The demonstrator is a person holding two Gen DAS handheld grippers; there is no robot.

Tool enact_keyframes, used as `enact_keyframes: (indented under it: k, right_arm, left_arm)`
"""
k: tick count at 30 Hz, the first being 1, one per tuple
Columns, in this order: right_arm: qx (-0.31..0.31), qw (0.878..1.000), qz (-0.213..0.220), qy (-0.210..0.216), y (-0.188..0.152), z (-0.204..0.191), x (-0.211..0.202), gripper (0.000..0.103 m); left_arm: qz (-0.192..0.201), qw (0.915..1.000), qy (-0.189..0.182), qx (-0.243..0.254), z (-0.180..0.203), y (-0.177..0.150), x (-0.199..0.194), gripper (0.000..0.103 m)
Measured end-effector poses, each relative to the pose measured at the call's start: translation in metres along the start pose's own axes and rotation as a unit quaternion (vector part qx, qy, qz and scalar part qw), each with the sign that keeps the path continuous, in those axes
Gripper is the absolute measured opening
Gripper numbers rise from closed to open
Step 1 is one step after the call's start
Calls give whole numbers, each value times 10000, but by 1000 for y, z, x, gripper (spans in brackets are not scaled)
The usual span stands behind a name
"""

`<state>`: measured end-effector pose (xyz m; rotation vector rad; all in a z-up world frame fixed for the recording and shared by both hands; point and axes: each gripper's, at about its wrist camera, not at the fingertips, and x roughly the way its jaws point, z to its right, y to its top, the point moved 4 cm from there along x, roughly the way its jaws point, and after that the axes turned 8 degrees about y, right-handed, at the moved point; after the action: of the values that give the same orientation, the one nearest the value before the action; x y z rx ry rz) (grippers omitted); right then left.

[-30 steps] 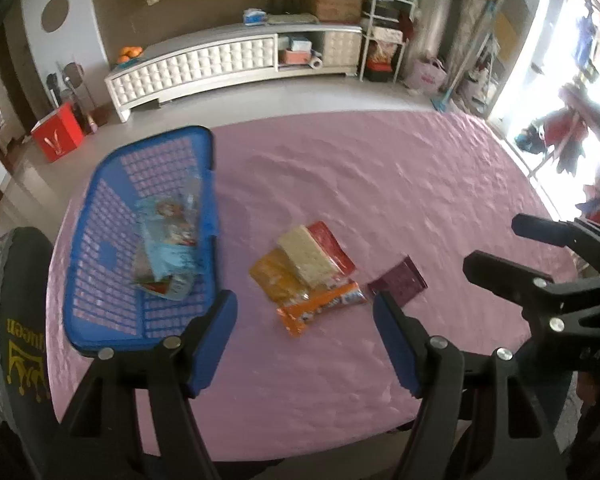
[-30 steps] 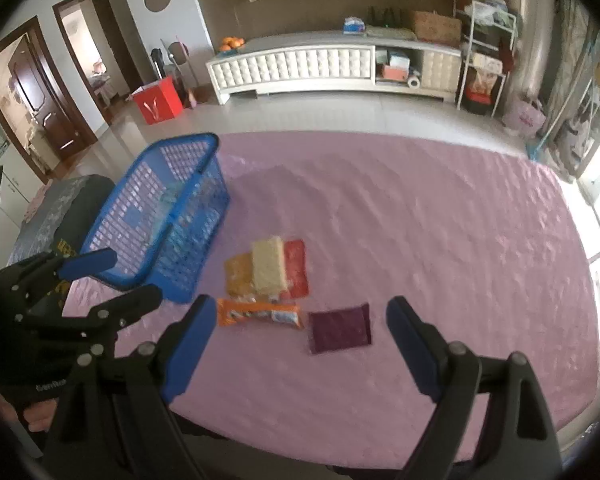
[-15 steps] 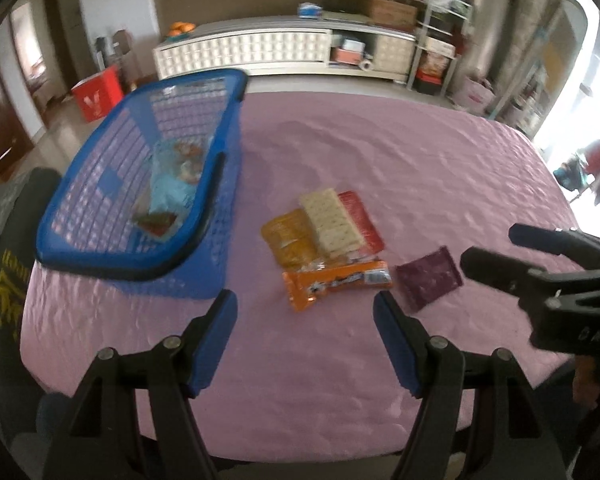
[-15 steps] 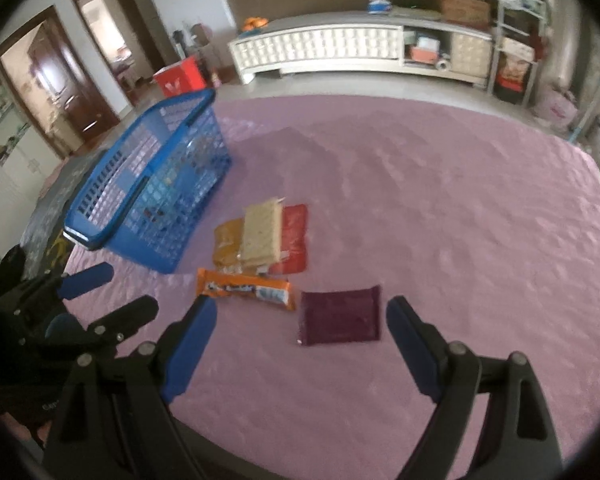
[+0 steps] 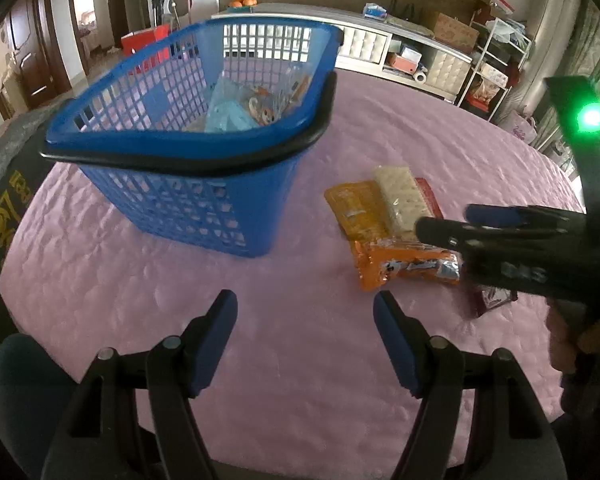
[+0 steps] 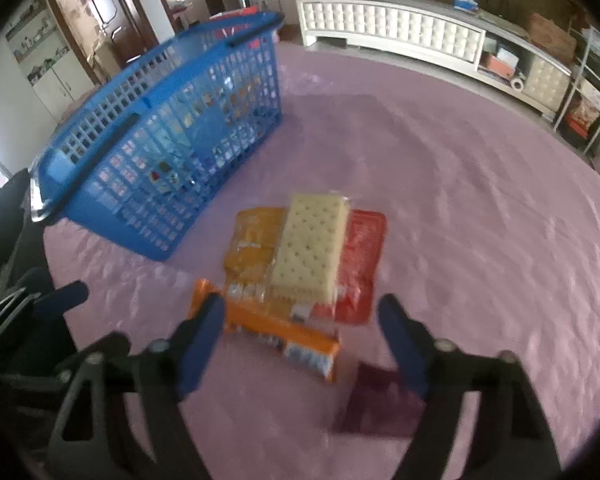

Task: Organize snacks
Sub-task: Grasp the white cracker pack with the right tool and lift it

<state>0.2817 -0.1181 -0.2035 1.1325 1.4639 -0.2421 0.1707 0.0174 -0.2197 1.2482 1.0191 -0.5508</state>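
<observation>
Left wrist view: the left gripper (image 5: 304, 312), jaws apart and empty, hovers over bare pink tablecloth (image 5: 140, 280); the orange snack bar (image 5: 408, 270) lies ahead to its right, under the right gripper (image 5: 444, 222).

Right wrist view: the right gripper (image 6: 300, 322), jaws apart, straddles the bar (image 6: 276, 332), which lies crosswise, its long axis running between the fingers. This hand is nearer.

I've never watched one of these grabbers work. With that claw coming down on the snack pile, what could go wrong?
The right gripper is open over overlapping packs: the orange bar touches the cracker pack, so closing might catch two or push the pile. The flat purple pouch lies partly under a finger and could get dragged. The blue basket sits close by; a careless swing might knock it.
</observation>
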Motion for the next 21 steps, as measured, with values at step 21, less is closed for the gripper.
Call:
enact_keyframes:
  k: [21]
  right_arm:
    - [-434,9988,-4,-223,-30,13,11,49]
  left_arm:
    - [-78,9999,7,83,15,1,5,69]
